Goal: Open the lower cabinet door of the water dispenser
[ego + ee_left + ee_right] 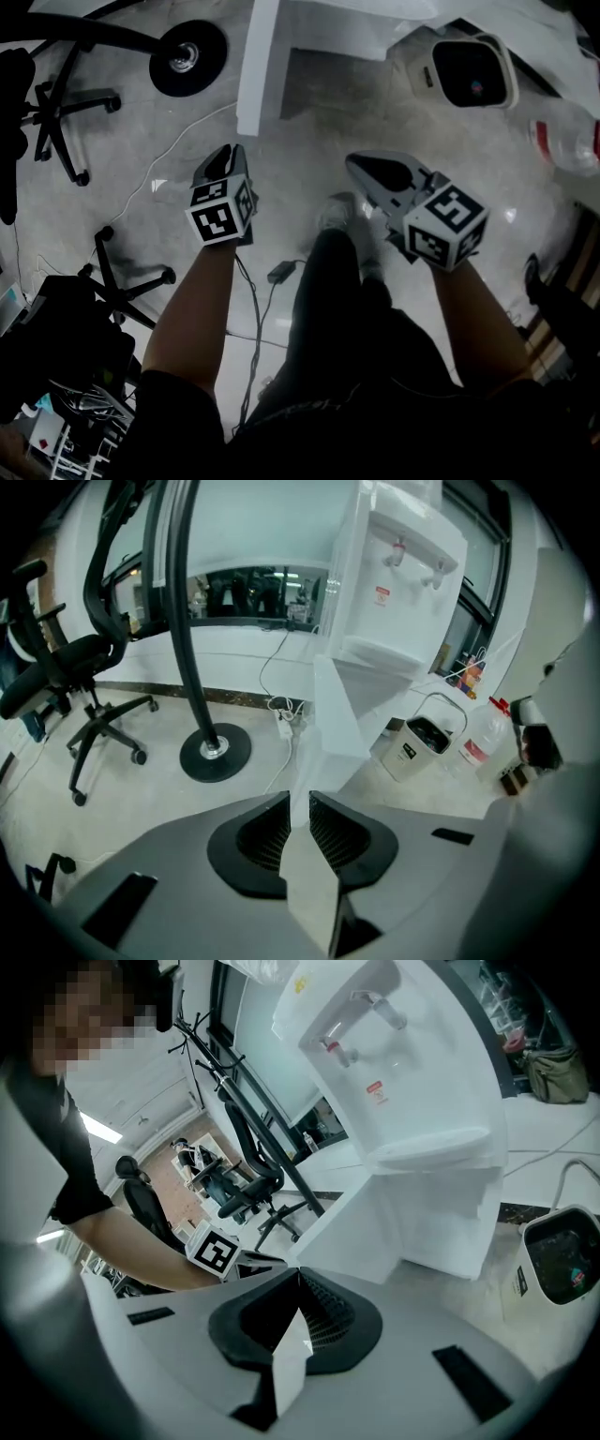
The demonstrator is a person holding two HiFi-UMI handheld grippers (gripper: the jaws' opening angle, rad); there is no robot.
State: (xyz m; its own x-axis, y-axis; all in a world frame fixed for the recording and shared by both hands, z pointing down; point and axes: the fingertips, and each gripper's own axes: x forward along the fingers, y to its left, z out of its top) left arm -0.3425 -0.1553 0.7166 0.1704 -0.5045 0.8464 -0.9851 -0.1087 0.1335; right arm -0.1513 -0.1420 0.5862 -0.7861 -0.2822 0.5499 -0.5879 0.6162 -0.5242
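While pinched only by its thin free edge, risked slipping out: held the door (336,710) in the left tool (298,803) by a narrow bite, apt to twist loose under a pull off its swing arc and fall back toward the dispenser (398,583). Stood swung well out over the floor (309,131), edge-on in the left gripper view, near a round stand base (187,56) and likely to knock it if pulled much wider. Reached forward and down on a bare left forearm (192,309), pointing steeply floorward. Hung the right tool (358,164) alongside, pressed together on nothing, angled more shallowly, apart from the door.
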